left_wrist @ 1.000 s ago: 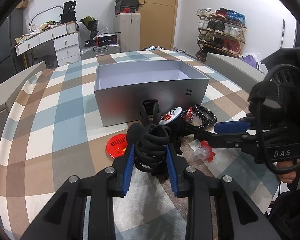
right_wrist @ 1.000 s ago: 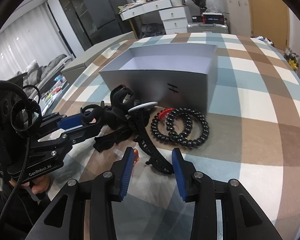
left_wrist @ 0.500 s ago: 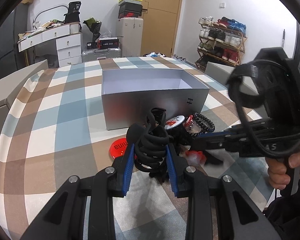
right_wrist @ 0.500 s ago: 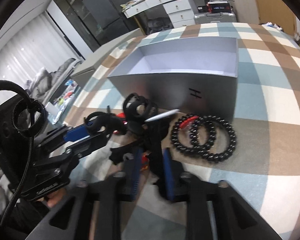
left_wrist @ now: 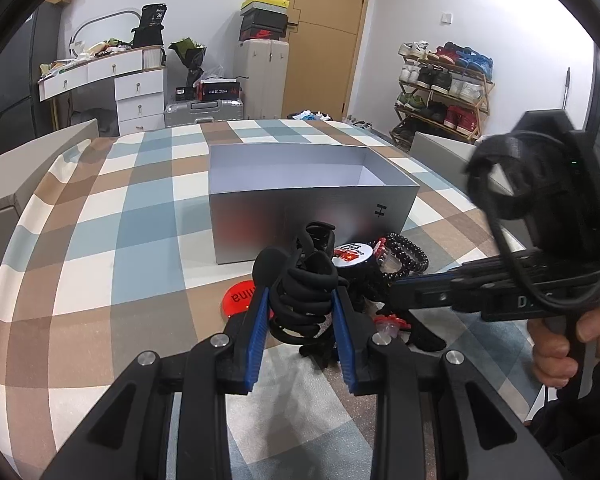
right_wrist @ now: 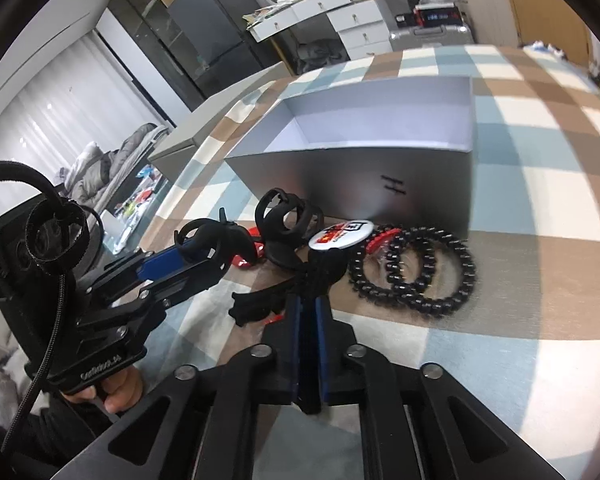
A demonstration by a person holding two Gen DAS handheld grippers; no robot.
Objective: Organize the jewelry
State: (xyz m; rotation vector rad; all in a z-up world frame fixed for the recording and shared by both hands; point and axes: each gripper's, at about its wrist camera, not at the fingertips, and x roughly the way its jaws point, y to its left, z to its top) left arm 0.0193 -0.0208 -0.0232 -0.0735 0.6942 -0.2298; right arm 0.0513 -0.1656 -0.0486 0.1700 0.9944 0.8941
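A: Left gripper (left_wrist: 300, 312)?
B: Jaws part closed, clamped on a bundle of black hair ties (left_wrist: 306, 292), held just above the cloth (left_wrist: 100, 248), in front of the box (left_wrist: 312, 204).
A: Right gripper (right_wrist: 309, 316)?
B: Jaws nearly together, pinching a black strap (right_wrist: 320, 272) under the white badge (right_wrist: 342, 234).
A: Rest of the pile?
B: Two black bead bracelets (right_wrist: 414, 266) flat on the cloth just right of the badge, near the box front. Red disc (left_wrist: 240, 298) beside the ties. Box open-topped, inside looks bare.

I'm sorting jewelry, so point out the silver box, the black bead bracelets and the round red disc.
silver box (left_wrist: 300, 216): left wrist view, front wall.
black bead bracelets (right_wrist: 466, 258): right wrist view, beads on the right loop.
round red disc (left_wrist: 238, 296): left wrist view, lettered face.
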